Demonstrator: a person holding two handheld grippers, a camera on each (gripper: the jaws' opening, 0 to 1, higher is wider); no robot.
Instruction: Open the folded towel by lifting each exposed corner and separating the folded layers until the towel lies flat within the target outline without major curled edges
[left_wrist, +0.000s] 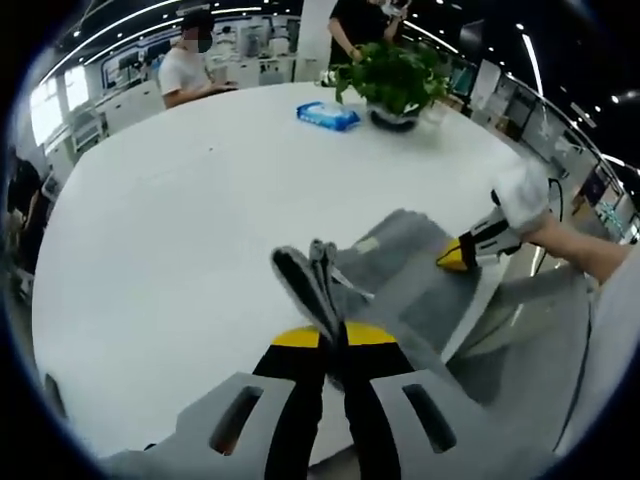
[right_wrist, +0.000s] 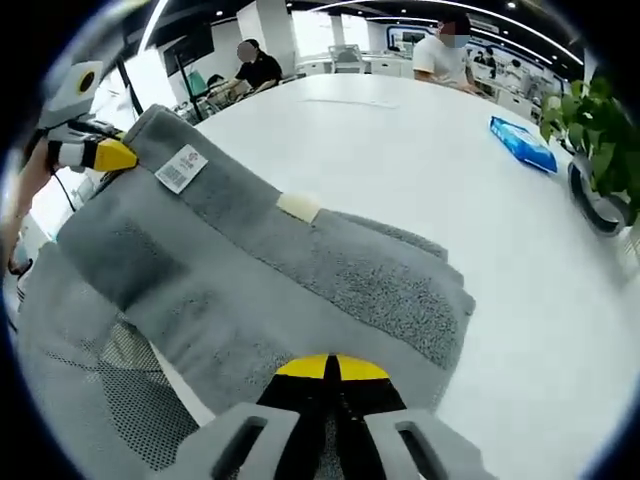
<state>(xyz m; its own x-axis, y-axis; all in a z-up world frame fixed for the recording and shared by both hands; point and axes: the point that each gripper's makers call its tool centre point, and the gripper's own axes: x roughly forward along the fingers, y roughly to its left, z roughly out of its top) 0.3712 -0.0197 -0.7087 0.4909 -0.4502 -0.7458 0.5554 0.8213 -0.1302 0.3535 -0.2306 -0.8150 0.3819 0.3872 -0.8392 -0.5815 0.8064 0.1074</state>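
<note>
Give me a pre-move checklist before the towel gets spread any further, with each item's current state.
1. Left gripper clamped on towel edge: ok.
2. Right gripper clamped on towel: ok.
3. Towel flat: not ok, still layered, and part hangs off the table edge.
4. Target outline located: cannot tell.
5. Path on the table free: ok; blue packet and potted plant sit well away from the towel.
</note>
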